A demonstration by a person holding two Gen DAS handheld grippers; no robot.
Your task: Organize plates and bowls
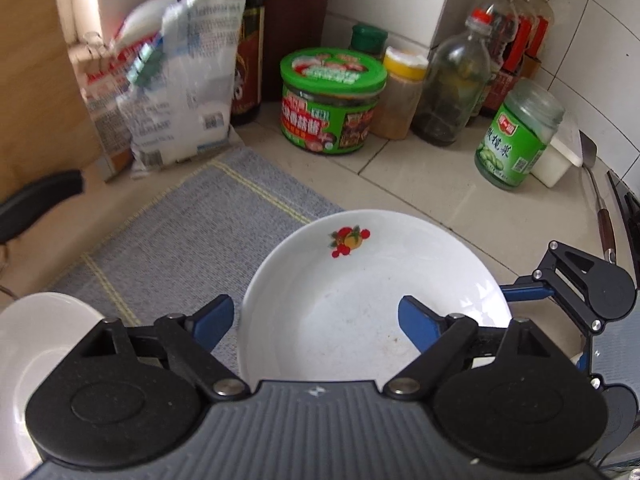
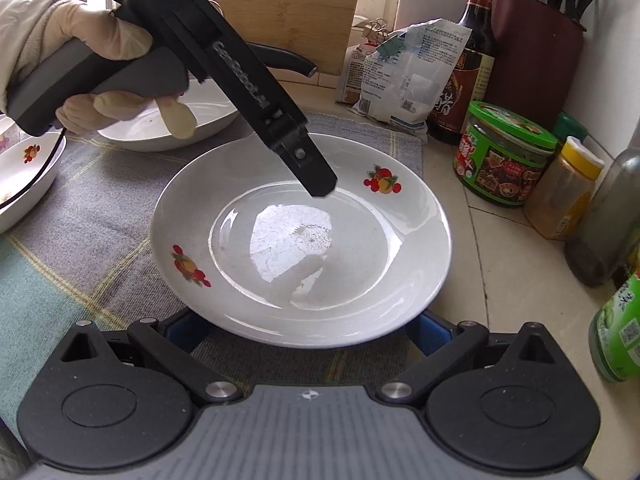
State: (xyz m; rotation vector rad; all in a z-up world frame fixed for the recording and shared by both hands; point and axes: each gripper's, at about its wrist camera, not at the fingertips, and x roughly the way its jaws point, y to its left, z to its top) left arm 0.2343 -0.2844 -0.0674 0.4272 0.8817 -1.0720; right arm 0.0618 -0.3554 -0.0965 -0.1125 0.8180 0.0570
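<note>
A white plate with fruit prints [image 2: 304,240] lies on the grey mat [image 2: 92,216]; it also shows in the left wrist view [image 1: 360,288]. My left gripper [image 1: 316,320] is open above the plate's near rim, one blue finger [image 1: 214,318] outside the rim and one over the plate; from the right wrist view it [image 2: 320,188] hangs over the plate's middle. My right gripper [image 2: 304,334] is open, its blue fingers [image 2: 430,330] partly hidden under the plate's near edge. A white bowl [image 2: 192,120] and a fruit-print bowl [image 2: 24,184] sit at the left.
Jars and bottles line the tiled counter at the right: a green-lidded jar [image 2: 504,156], a yellow-capped jar [image 2: 568,188], a green jar [image 1: 516,140]. Bags [image 1: 180,80], a dark sauce bottle [image 2: 468,60], a knife block [image 2: 536,56] and a cutting board [image 2: 288,8] stand behind. A spatula [image 1: 596,200] lies far right.
</note>
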